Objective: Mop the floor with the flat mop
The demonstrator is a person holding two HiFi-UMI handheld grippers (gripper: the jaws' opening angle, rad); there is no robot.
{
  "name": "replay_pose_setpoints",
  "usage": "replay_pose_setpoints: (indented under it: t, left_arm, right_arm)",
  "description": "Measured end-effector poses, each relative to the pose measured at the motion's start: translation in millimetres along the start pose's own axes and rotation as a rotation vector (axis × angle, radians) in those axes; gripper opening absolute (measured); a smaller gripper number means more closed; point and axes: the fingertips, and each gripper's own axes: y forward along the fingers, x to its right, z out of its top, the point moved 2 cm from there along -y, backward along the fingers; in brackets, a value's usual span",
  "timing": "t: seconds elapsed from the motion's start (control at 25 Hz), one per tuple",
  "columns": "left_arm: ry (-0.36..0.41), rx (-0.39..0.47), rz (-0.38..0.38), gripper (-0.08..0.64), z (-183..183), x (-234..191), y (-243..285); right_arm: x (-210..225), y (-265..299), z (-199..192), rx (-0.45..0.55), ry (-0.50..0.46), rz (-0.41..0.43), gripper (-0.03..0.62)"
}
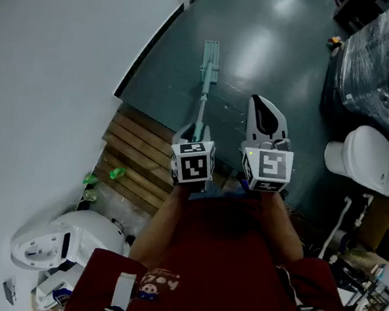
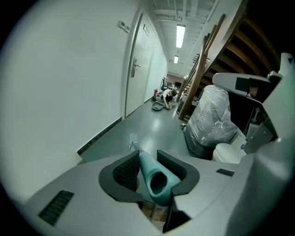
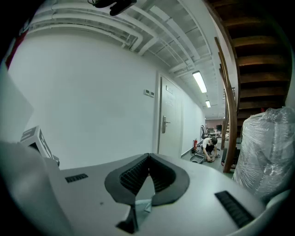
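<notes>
Left gripper view — left gripper (image 2: 148, 161) clamping flat mop handle (image 2: 156, 182) at tip, likely light, stiff; right gripper (image 3: 148, 160) sitting closed, empty.

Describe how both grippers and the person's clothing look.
The left gripper and right gripper have pale grey-white moulded shells, black ribbed jaw pads and small black vent slots. Each carries a white cube with black square markers. The person wears a dark red top with grey-and-black shoulder straps.
</notes>
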Motion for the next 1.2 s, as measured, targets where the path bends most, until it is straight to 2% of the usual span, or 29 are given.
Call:
replay_pose_setpoints:
  t: [0.36, 0.8, 1.2]
  left_arm:
    - [-0.005, -0.012, -0.001, 0.135, -4, -6, -5]
    - [-0.008, 0.001, -0.002, 0.135, 13, -9, 11]
    - [-0.006, 0.005, -0.002, 0.135, 36, -4, 40]
  right_arm:
    - [1, -5, 1, -0.003, 0.003, -0.016, 0.02]
    - [14, 7, -6, 0.006, 0.008, -0.032, 0.02]
    - [34, 24, -14, -0.024, 0.007, -0.056, 0.02]
